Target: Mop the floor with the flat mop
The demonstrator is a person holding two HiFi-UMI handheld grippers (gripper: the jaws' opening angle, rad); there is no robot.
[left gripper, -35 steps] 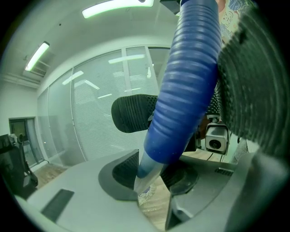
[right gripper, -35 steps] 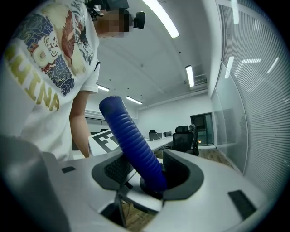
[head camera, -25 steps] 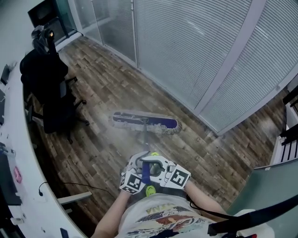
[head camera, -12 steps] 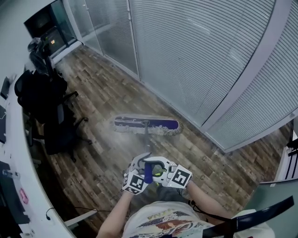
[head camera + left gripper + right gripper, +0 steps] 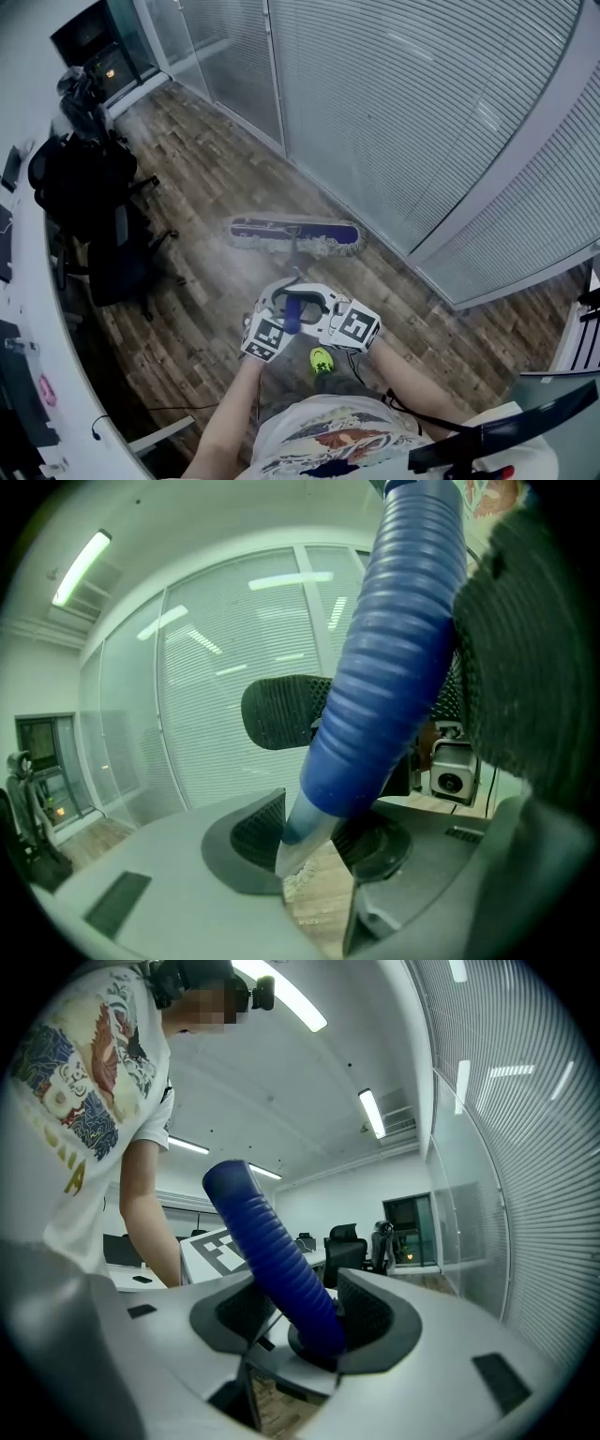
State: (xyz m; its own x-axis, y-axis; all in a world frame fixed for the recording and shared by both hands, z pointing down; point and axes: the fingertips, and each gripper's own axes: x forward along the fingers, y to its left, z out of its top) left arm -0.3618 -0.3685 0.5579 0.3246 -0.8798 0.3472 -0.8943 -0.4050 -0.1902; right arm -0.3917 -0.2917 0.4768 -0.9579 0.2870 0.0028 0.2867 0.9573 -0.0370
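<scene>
The flat mop head (image 5: 295, 236), blue with a pale fringe, lies flat on the wooden floor (image 5: 216, 178) in front of the person, close to the glass wall. Its shaft rises to a blue ribbed handle (image 5: 291, 314). My left gripper (image 5: 277, 319) and right gripper (image 5: 323, 319) face each other and both clamp that handle. In the left gripper view the handle (image 5: 394, 667) narrows to a grey shaft between the pads of my left gripper (image 5: 309, 841); its jaws have just been opening a little with the shaft still between them. My right gripper (image 5: 305, 1321) pinches the handle (image 5: 272, 1251).
Black office chairs (image 5: 103, 234) stand at the left beside a curved white desk (image 5: 28, 309). A glass wall with blinds (image 5: 394, 112) runs along the right. The person's green shoe (image 5: 322, 359) is just below the grippers. A dark monitor edge (image 5: 525, 422) sits at bottom right.
The mop head has slid along the floor beside the glass wall, away from the grey pillar's foot. Both grippers travelled with the handle, and the person stepped after it.
</scene>
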